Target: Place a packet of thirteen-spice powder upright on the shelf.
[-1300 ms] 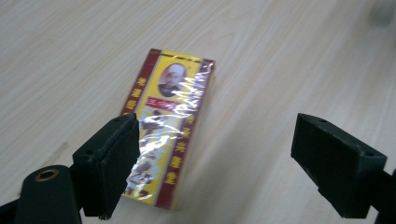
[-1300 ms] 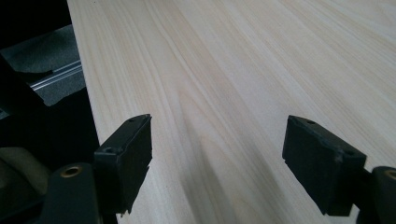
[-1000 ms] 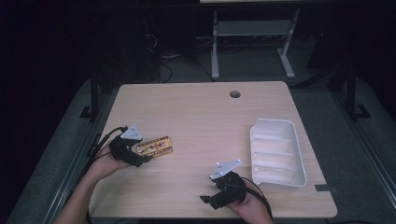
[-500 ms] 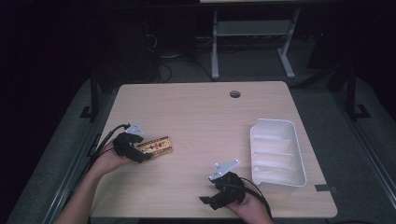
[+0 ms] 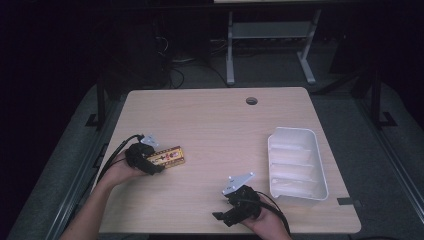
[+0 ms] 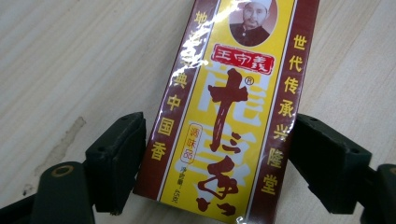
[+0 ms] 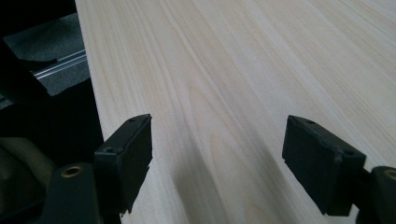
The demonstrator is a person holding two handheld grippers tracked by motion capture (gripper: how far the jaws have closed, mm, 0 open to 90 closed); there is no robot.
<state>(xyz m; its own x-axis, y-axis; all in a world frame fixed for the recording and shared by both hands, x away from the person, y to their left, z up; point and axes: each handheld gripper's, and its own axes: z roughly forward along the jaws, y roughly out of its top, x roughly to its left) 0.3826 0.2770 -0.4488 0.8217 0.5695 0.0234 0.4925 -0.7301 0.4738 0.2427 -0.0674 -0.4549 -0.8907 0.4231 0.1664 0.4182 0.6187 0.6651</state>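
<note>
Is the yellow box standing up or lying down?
Lying down. The yellow box rests flat on the table, its printed face up.

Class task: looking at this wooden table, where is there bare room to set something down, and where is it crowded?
Bare: the light wooden table from the round cable hole down the middle, between the yellow-and-maroon seasoning box and the white ridged plastic tray. Crowded: around the left gripper, whose jaws have just been closing around that box.

Right hand-held gripper (image 7: 217,163) hangs low over the pale wooden bench (image 7: 243,70), jaws spread wide with bare wood between them, the bench's edge at left.
</note>
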